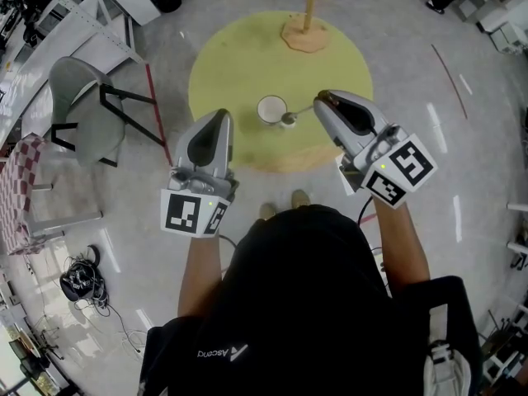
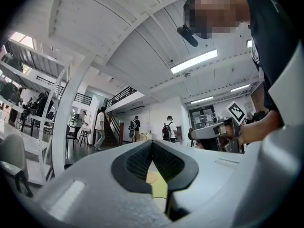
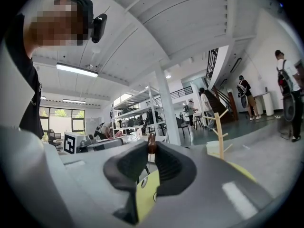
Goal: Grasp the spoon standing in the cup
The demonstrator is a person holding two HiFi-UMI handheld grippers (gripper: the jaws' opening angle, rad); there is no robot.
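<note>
A white cup (image 1: pixel 271 109) stands near the middle of a round yellow surface (image 1: pixel 239 56). The spoon (image 1: pixel 290 119) is a metal one with a brown handle end. Its bowl hangs just right of the cup, outside the rim, and the handle slants up to my right gripper (image 1: pixel 322 99). In the right gripper view the brown handle tip (image 3: pixel 151 144) is pinched between the jaw tips of that gripper (image 3: pixel 151 148). My left gripper (image 1: pixel 223 115) hovers left of the cup, over the yellow edge. Its jaws (image 2: pixel 152 142) meet at the tips with nothing between them.
A wooden peg stand (image 1: pixel 308 15) rises at the far side of the yellow surface and shows again (image 3: pixel 220 136) in the right gripper view. A grey chair (image 1: pixel 82 110) stands to the left, and cables (image 1: pixel 79 282) lie on the floor. Several people stand far off.
</note>
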